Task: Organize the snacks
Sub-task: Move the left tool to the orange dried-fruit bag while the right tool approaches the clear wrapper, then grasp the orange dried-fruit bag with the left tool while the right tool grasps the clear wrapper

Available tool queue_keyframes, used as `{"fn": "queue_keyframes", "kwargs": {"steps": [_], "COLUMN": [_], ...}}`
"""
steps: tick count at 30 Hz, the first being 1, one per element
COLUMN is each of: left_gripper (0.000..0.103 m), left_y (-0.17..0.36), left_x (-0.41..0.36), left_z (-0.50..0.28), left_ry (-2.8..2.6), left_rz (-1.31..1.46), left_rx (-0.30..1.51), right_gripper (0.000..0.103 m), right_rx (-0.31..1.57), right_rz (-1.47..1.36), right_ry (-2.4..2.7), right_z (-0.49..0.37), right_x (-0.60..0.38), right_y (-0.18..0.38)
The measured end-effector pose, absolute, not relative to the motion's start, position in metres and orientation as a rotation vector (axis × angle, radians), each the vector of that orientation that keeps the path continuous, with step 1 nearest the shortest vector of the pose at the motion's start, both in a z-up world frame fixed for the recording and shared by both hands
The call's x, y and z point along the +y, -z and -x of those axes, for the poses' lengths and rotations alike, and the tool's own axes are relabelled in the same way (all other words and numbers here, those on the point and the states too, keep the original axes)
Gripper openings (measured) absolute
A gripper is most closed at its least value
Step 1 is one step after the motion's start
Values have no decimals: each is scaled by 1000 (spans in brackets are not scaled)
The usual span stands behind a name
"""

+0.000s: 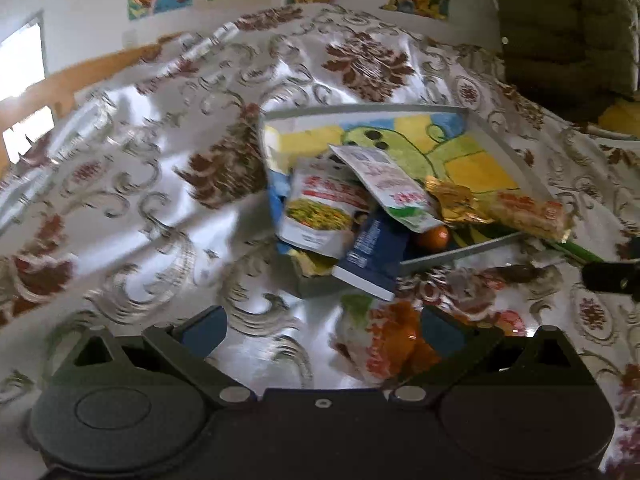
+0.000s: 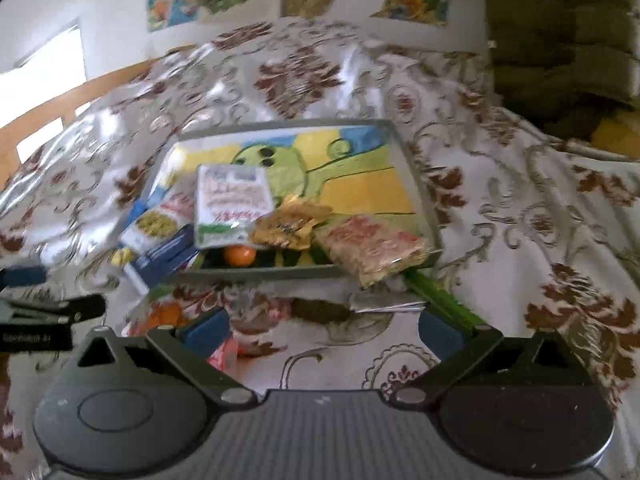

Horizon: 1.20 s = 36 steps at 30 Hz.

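Observation:
A grey-rimmed tray with a colourful drawing inside lies on the floral cloth. Several snacks crowd its near side: a white pouch with a yellow food picture, a white-and-green packet, a gold wrapper, a clear orange-red packet, a dark blue box and an orange ball. An orange-and-white packet lies on the cloth between the fingers of my open left gripper, close to the right finger. My right gripper is open and holds nothing.
A green stick and a silvery wrapper lie on the cloth just before the tray's near rim. A person's green padded jacket is at the far right, with something yellow beside it. Pictures hang on the wall behind.

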<state>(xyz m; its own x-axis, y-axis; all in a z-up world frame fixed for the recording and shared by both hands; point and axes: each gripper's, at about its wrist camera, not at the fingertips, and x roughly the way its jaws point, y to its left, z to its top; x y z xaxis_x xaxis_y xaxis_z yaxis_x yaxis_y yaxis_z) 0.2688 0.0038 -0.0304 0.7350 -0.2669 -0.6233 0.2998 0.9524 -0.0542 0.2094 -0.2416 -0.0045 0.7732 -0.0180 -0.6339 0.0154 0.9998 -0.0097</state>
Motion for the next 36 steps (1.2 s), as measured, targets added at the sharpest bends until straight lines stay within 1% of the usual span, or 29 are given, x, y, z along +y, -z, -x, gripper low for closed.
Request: {"fn": "queue_keyframes", "kwargs": {"steps": [8, 12, 19, 25, 31, 36], "left_gripper": [102, 102, 102, 102, 102, 102], "left_y": [56, 74, 80, 80, 85, 93], "left_x": [-10, -11, -17, -11, -18, -13], "left_z": [-292, -302, -298, -291, -294, -311], "left_ry": [406, 444, 460, 423, 445, 426], "left_rz": [38, 130, 122, 298, 419, 515], "left_rx": [814, 894, 905, 962, 1003, 1017], "right_gripper": [103, 102, 100, 96, 90, 89], "right_rx": [731, 774, 805, 822, 786, 755], "right_rz": [-104, -212, -322, -420, -543, -597], "right_ry": [-80, -115, -101, -40, 20, 64], "right_z": [-224, -237, -260, -271, -278, -288], "right_x": [-262, -265, -263, -272, -286, -289], "right_y": [21, 36, 52, 65, 74, 82]}}
